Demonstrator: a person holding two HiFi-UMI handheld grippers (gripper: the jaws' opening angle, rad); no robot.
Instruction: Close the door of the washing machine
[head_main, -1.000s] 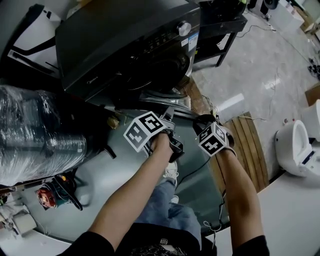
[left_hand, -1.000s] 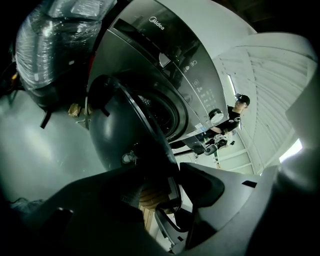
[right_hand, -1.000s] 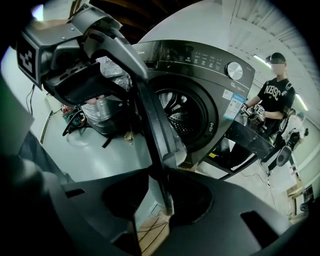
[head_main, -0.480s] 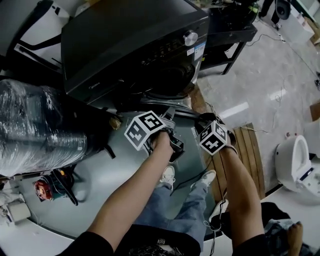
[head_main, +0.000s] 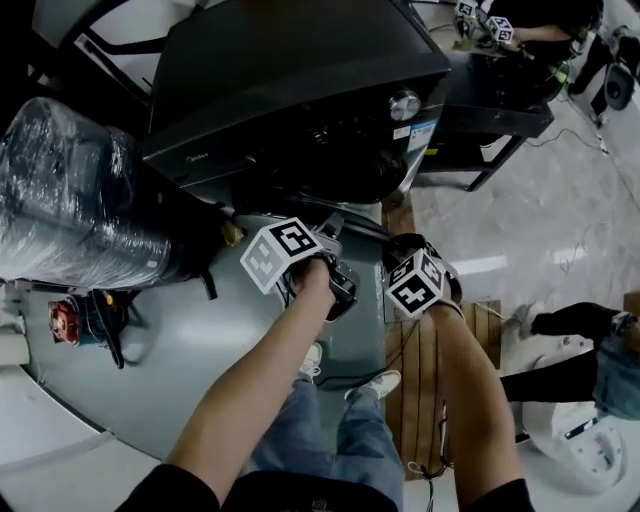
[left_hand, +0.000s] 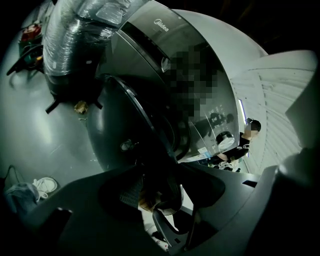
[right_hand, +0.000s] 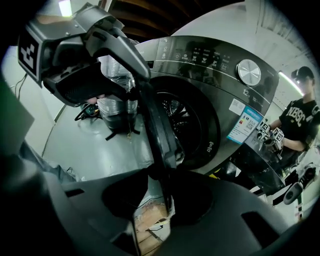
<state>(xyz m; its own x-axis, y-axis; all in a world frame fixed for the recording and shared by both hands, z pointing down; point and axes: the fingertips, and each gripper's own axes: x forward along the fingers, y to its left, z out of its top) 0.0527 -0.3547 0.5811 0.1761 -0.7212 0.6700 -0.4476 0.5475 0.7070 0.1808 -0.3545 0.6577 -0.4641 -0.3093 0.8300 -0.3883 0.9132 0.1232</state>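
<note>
The dark washing machine stands at the far side, and its front faces the person; a silver knob sits at the right of its front, with a small sticker just under it. The round door is open; it sticks out from the front toward the near side, and the right gripper view sees it from its thin edge, with the big round hole just to its right.

The left gripper is at the rim of the door; its jaws stand apart with the rim between them, and a bit of floor shows in the gap beside one pad. The right gripper is just to the right of it, lower on the same rim; its jaws have just been opening, and the rim stands between them with a gap on its left side. Both grippers point down at a slant.

A big roll wrapped in shiny plastic lies to the left of the machine. A wooden board lies on the grey floor at the near right, and the person's white shoes stand beside it. Another person in a black shirt is at the far right.
</note>
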